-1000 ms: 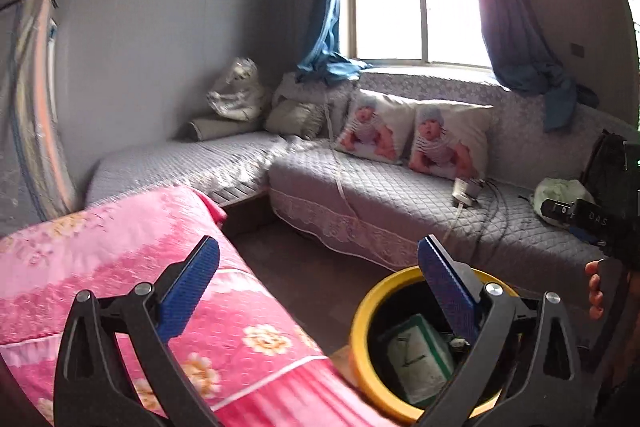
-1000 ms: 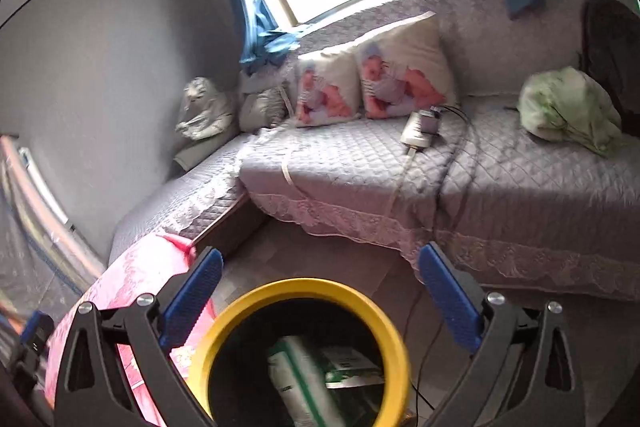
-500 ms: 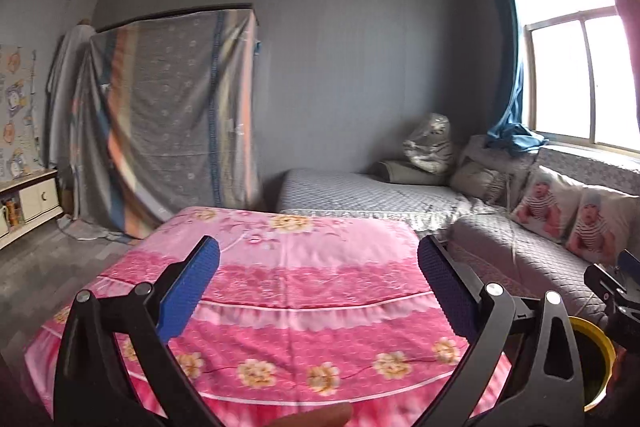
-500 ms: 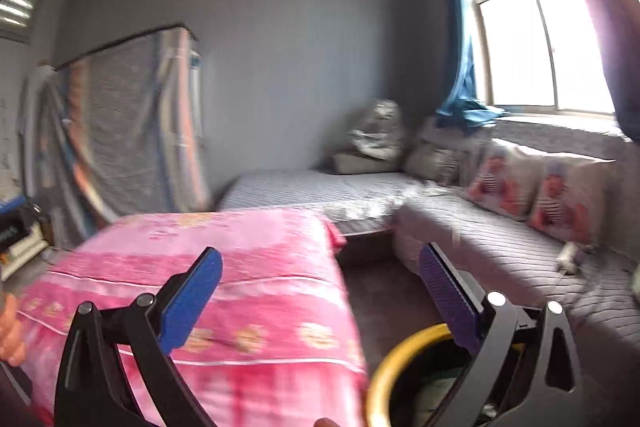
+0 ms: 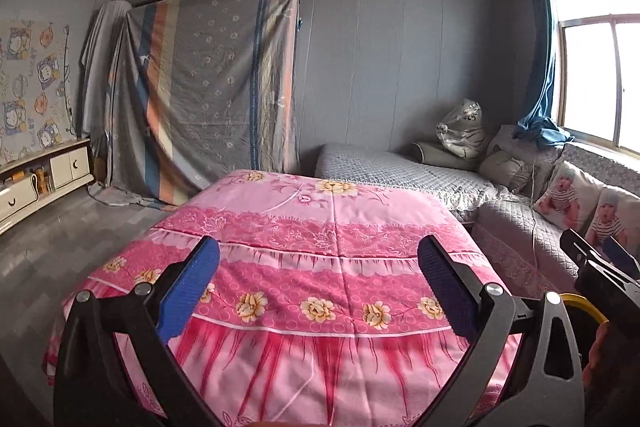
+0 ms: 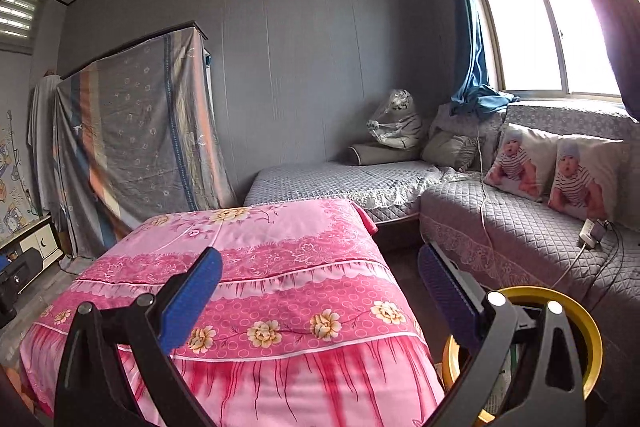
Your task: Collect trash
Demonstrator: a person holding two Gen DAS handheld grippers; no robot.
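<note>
The left gripper (image 5: 318,291) has its jaws spread wide with nothing between them; its blue ribbed pads (image 5: 188,287) frame a pink flowered cloth (image 5: 320,259) that covers a low counter filling the lower centre of the frame. The right gripper (image 6: 318,291) is likewise wide and empty. Behind its right-hand pad, in the lower right corner, stands the round bin with a yellow rim (image 6: 576,315), partly hidden by the black gripper frame; something pale with green lies inside. In the left view only a sliver of that rim (image 5: 584,305) shows at the right edge. A grey quilted sofa (image 6: 520,227) with lace trim runs along the right, carrying two printed cushions (image 6: 552,167). A striped sheet (image 5: 208,95) drapes tall furniture at upper left.
</note>
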